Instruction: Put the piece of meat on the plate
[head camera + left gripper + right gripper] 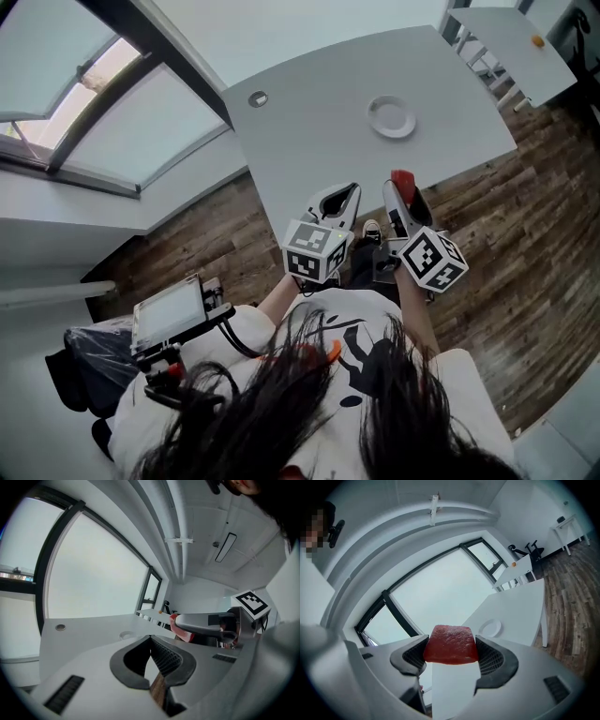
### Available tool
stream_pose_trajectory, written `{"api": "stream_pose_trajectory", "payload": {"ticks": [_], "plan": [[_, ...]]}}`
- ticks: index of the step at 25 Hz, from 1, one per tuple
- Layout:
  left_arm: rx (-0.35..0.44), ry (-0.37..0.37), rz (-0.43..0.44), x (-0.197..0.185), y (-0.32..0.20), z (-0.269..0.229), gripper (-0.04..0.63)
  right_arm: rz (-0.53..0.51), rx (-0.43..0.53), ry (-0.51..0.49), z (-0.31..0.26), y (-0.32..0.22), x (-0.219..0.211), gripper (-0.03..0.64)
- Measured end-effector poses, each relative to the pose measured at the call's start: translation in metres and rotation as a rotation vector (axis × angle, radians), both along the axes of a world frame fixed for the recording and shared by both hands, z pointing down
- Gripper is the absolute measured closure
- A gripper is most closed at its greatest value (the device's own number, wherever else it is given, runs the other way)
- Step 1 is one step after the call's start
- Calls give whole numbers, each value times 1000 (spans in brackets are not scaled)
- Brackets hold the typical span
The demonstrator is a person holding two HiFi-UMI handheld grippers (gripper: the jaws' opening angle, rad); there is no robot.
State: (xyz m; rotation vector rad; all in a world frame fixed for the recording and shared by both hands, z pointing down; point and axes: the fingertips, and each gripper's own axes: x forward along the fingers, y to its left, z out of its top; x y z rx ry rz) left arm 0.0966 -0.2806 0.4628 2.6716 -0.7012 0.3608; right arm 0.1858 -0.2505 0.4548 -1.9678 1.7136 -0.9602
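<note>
My right gripper (451,654) is shut on a red slab of meat (451,645), held up off the table near its front edge. In the head view the meat (402,180) shows at the tip of the right gripper (401,187). A round white plate (391,117) lies on the white table (309,122), well beyond the right gripper; the plate (491,628) is bare. My left gripper (349,194) hangs beside the right one, shut with nothing between its jaws (151,649). From the left gripper view the meat (180,629) shows to the right.
A small round grommet (258,98) sits in the table's far left part. A second white table (511,42) with a small orange object (538,40) stands at the back right. Large windows line the left side. Wooden floor lies below the grippers.
</note>
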Motion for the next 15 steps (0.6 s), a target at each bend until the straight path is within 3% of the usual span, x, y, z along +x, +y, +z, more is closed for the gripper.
{"api": "stream_pose_trajectory", "payload": {"ticks": [6, 12, 15], "plan": [[4, 3, -64, 18, -40, -5, 589, -58, -1, 8, -6, -35, 19, 310], [6, -3, -107, 13, -53, -3, 589, -111, -9, 24, -5, -54, 16, 310], [-8, -13, -137, 37, -73, 6, 589, -139, -34, 28, 8, -76, 42, 310]]}}
